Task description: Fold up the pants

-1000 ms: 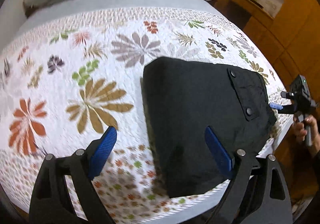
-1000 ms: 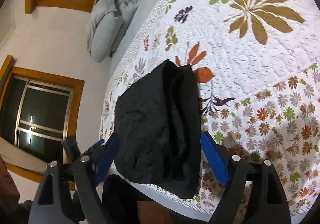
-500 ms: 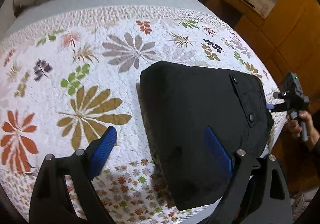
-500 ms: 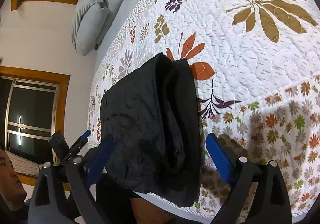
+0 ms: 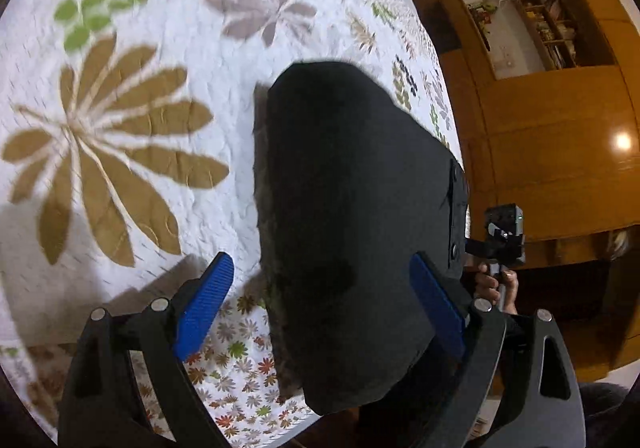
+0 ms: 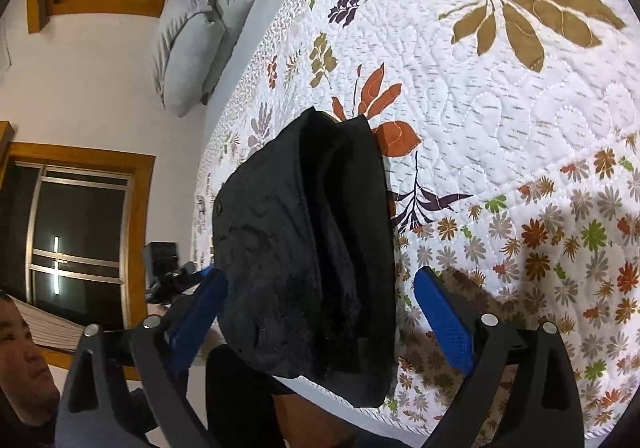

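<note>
The black pants (image 5: 352, 215) lie folded into a compact stack on the floral quilt (image 5: 120, 127), near its front edge; part hangs over the edge. They also show in the right wrist view (image 6: 308, 248), layered edges facing me. My left gripper (image 5: 320, 308) is open, its blue pads (image 5: 204, 304) on either side of the stack's near end, holding nothing. My right gripper (image 6: 320, 320) is open and empty, straddling the stack's other end. The right gripper also shows in the left wrist view (image 5: 500, 240), beside the pants' buttoned pocket.
Grey pillows (image 6: 196, 43) lie at the head of the bed. Wooden cabinets (image 5: 552, 127) and shelves stand beside the bed. Windows (image 6: 76, 232) with wooden frames are on the wall. A person's face (image 6: 24, 360) is at the lower left.
My left gripper has swung down and to the right, closer over the pants. My right gripper has shifted slightly closer. The pants stay put; both grippers stay open.
</note>
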`<act>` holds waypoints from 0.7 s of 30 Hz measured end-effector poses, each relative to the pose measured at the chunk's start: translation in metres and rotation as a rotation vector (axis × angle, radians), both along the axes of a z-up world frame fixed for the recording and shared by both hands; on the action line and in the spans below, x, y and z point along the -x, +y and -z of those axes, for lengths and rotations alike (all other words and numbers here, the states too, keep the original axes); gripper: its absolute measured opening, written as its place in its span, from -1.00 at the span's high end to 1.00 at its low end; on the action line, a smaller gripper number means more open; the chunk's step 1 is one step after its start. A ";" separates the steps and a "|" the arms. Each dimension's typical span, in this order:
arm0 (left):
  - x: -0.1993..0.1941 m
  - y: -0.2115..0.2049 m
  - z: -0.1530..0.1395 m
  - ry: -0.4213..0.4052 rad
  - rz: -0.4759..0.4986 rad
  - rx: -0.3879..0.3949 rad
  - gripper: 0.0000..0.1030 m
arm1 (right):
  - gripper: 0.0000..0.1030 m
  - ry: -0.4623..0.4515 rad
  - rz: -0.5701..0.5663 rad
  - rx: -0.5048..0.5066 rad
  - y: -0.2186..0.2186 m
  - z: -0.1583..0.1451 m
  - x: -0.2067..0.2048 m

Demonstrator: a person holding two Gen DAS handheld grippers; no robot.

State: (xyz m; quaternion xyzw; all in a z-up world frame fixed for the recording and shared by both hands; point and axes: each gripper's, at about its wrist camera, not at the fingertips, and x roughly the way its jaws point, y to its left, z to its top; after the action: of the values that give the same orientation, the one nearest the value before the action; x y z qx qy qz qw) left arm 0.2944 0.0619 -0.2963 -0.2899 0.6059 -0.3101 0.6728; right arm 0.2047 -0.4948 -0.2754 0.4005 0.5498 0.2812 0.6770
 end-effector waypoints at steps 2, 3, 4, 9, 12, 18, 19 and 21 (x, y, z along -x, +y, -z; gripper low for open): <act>-0.001 -0.003 0.011 0.032 -0.002 0.041 -0.73 | -0.87 0.002 -0.010 -0.008 0.000 0.004 0.000; -0.001 -0.005 0.017 0.050 -0.004 0.073 -0.73 | -0.87 0.001 -0.009 -0.014 0.000 0.005 0.001; -0.002 -0.004 0.020 0.060 -0.014 0.094 -0.73 | -0.87 0.006 -0.008 -0.035 -0.001 0.009 0.002; -0.007 -0.010 0.030 0.079 -0.041 0.167 -0.73 | -0.87 0.022 -0.010 -0.051 -0.001 0.020 0.008; -0.011 -0.021 0.031 0.072 0.012 0.159 -0.73 | -0.88 0.017 -0.013 -0.059 -0.004 0.023 0.011; -0.013 -0.054 0.031 0.065 0.118 0.180 -0.73 | -0.94 0.012 -0.054 -0.074 -0.005 0.026 0.009; -0.013 -0.058 0.032 0.064 0.126 0.177 -0.73 | -0.94 0.013 -0.068 -0.067 -0.003 0.027 0.007; -0.014 -0.064 0.036 0.070 0.129 0.181 -0.73 | -0.94 0.018 -0.091 -0.079 0.001 0.031 0.002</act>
State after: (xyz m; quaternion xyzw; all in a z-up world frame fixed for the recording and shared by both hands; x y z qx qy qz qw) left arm 0.3088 -0.0017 -0.3326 -0.3207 0.6160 -0.3957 0.6010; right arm 0.2031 -0.4939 -0.3066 0.4042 0.5619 0.3296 0.6421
